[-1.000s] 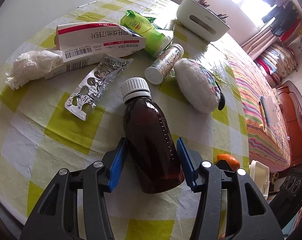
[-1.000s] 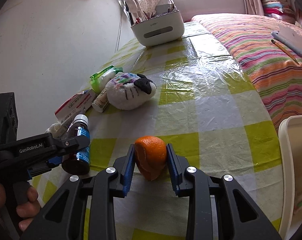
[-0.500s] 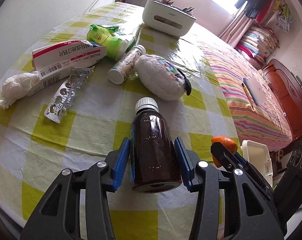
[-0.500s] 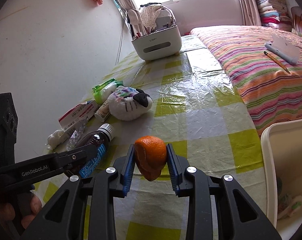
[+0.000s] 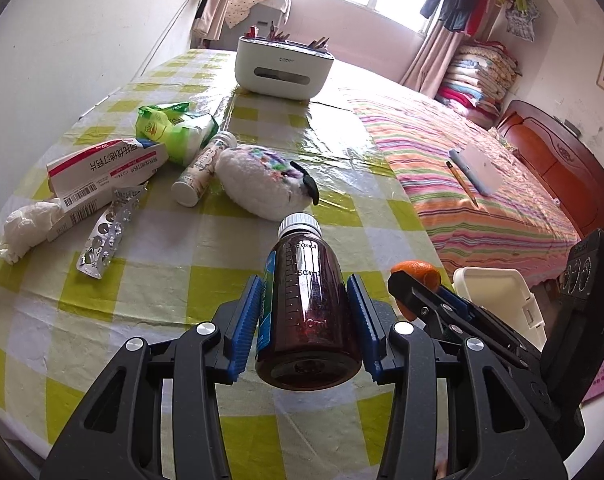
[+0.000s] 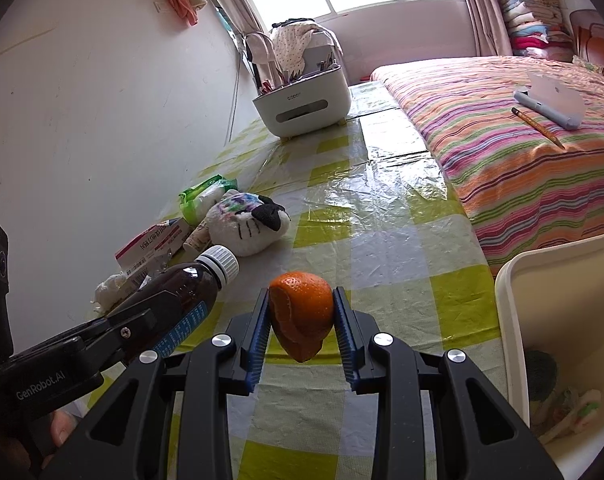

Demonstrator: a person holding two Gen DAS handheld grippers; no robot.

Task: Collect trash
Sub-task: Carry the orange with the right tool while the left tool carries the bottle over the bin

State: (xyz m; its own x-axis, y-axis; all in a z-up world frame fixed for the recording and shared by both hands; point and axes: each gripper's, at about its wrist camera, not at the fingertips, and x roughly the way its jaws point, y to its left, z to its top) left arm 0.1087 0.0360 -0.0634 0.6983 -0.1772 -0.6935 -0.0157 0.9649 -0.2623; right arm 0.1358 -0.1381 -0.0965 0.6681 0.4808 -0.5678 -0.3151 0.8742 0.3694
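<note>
We hold brown bottle (image 5: 308, 312) pinched in left gripper (image 5: 307, 318), lifted off table (image 5: 182, 280), cap forward. Right gripper (image 6: 302, 322) clamps orange peel (image 6: 301, 312) beside white bin (image 6: 514, 320), probably for dropping. Wrappers stay beyond bottle.

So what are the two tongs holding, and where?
Left tongs squeeze the brown bottle around its lower body. Right tongs pinch the orange peel by its sides.
</note>
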